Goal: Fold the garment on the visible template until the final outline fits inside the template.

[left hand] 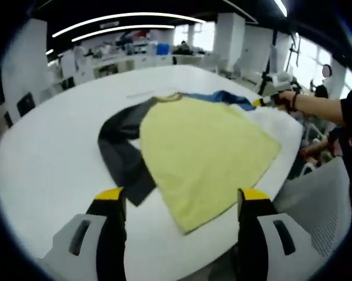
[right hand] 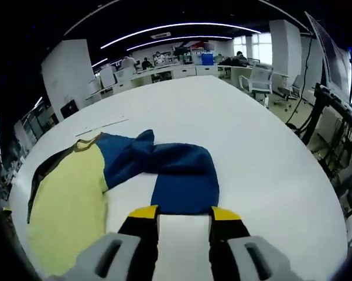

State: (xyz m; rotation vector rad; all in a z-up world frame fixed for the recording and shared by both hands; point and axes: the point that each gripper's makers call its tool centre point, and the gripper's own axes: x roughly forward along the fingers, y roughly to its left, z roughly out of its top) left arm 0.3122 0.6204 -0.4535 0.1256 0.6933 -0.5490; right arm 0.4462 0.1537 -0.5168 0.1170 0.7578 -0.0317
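Two yellow-tipped grippers work over a white oval table (left hand: 53, 146) where a soft cloth garment (left hand: 205, 152) lies spread, its yellow body flanked by a dark grey sleeve (left hand: 126, 158) on one side and a navy blue sleeve (right hand: 176, 172) on the other. The left gripper (left hand: 181, 202) hangs above the table's near edge, jaws spread wide and holding nothing, the garment's hem just beyond them. The right gripper (right hand: 184, 219) sits low at the blue sleeve's cuff end, jaws a little apart with bare white table between them; whether the tips pinch any cloth I cannot tell. Across the table, a person's hand (left hand: 286, 98) holds that gripper beside the blue sleeve.
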